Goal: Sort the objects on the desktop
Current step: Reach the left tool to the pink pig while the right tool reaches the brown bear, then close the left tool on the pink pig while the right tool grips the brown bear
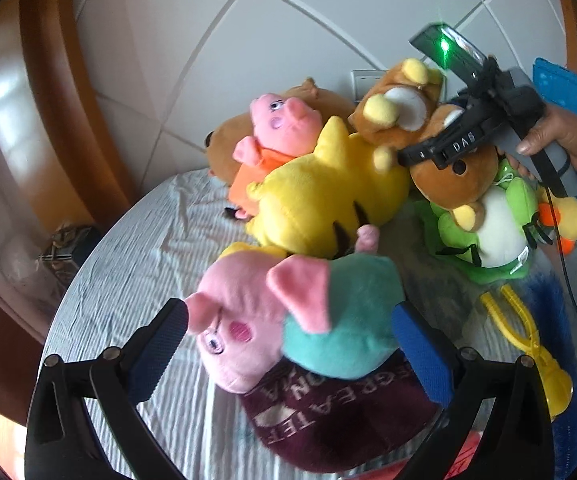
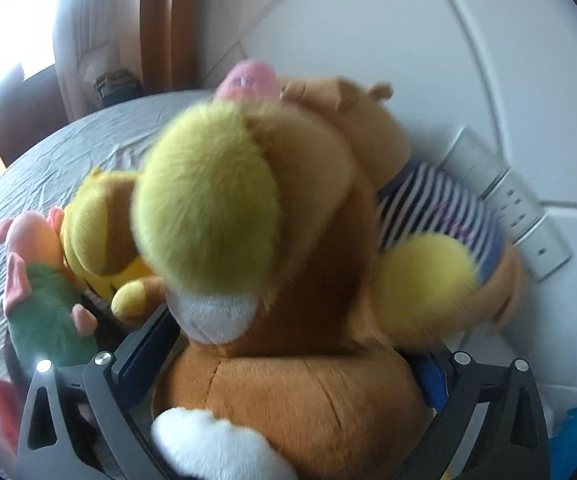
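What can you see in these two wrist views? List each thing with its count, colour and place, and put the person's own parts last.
pig plush: one, pink with teal top, between the left tongs.
small pig plush: one, pink with orange top, back of the pile.
yellow plush: one, yellow with dark stripes, centre of the pile.
bear plush: one, brown with yellow ears, between the right tongs.
frog plush: one, green and white, right side.
yellow plastic tool: one, yellow, on the cloth at right.
power strip: one, white, against the wall.
table cloth: one, pale grey, under everything.
left tongs: blue pads, open around the pig plush.
right tongs: dark, either side of the bear plush.
hand: one, holding the right tongs' handle.
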`<state>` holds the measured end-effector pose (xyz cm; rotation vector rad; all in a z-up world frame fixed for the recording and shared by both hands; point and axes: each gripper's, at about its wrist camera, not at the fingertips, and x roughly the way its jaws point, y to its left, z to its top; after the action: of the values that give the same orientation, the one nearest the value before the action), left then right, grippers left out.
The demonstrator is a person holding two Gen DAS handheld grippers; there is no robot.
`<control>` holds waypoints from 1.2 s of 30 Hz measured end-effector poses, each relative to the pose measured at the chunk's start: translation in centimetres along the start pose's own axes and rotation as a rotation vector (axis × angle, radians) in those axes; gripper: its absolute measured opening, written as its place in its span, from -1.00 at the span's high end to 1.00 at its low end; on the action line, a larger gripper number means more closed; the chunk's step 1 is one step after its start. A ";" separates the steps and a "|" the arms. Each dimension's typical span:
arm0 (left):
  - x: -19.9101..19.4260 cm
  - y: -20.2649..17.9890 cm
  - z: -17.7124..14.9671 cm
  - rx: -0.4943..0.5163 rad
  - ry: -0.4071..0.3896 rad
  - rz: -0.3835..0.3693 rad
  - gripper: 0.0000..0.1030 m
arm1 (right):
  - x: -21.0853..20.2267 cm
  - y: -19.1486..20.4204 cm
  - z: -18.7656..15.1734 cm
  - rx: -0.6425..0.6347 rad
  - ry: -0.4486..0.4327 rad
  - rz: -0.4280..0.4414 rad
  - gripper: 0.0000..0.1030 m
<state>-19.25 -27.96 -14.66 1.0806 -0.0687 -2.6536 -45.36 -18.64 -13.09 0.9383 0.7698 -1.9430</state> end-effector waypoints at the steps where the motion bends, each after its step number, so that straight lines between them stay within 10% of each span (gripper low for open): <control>1: 0.0 0.3 -0.1 -0.009 0.000 0.003 -1.00 | 0.3 -0.1 -0.2 0.005 0.003 0.006 -1.00; 21: 8.1 2.5 1.2 -0.038 0.105 -0.083 -1.00 | -3.8 0.4 -3.5 0.146 -0.142 -0.173 -0.77; 32: 8.4 3.6 -1.0 -0.176 0.010 -0.091 -1.00 | -4.3 0.6 -3.9 0.154 -0.154 -0.216 -0.83; 36: 8.3 3.9 -0.4 -0.182 -0.002 -0.073 -0.46 | -5.4 0.6 -3.6 0.165 -0.167 -0.241 -0.82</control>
<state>-23.70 -33.89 -19.99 1.0390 0.2123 -2.6632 -41.62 -13.96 -10.65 0.7951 0.6570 -2.2917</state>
